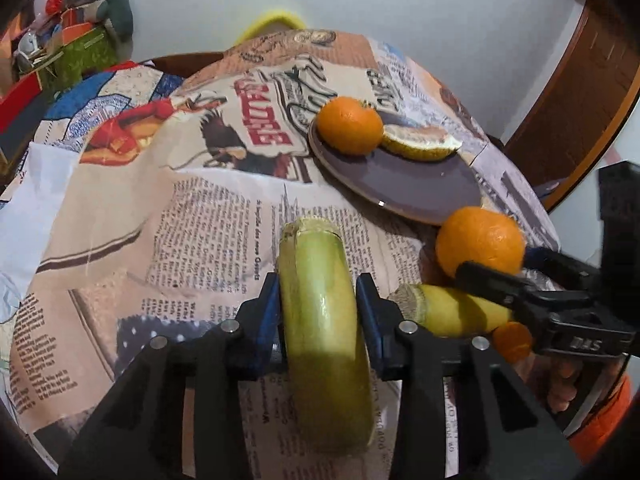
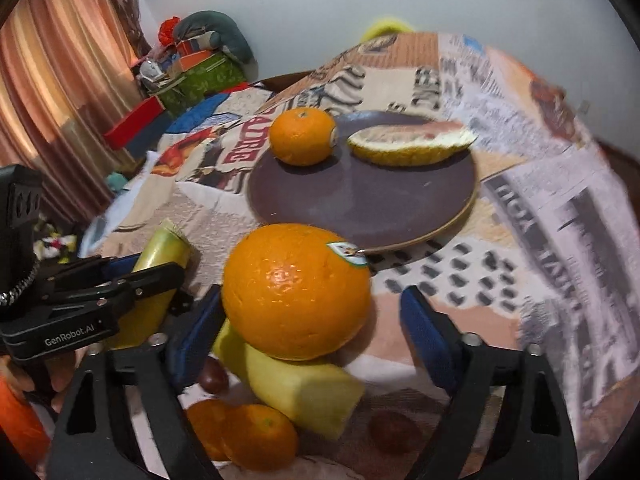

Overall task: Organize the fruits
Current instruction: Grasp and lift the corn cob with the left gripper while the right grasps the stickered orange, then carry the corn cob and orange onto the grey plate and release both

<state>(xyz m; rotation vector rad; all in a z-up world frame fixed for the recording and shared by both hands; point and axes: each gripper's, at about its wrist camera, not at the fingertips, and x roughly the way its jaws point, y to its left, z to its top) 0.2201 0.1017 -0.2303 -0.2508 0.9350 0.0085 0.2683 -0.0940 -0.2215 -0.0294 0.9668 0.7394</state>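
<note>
My left gripper (image 1: 318,284) is shut on a long pale green fruit (image 1: 320,340) with a cut end, which lies on the tablecloth; this gripper (image 2: 160,270) also shows at the left of the right wrist view. A large orange (image 2: 296,292) with a sticker rests on a yellow fruit piece (image 2: 300,388), between the jaws of my right gripper (image 2: 310,300). Those jaws stand open; the right pad is clear of the orange. Beyond lies a dark plate (image 2: 360,200) holding a smaller orange (image 2: 302,136) and a yellow rind slice (image 2: 412,146).
Two small mandarins (image 2: 260,436) and brown round fruits (image 2: 394,432) lie near the front edge. A newspaper-print cloth (image 1: 160,240) covers the round table. Boxes and clutter (image 2: 192,76) stand behind at the left by a curtain (image 2: 60,100). A wooden frame (image 1: 580,100) is at the right.
</note>
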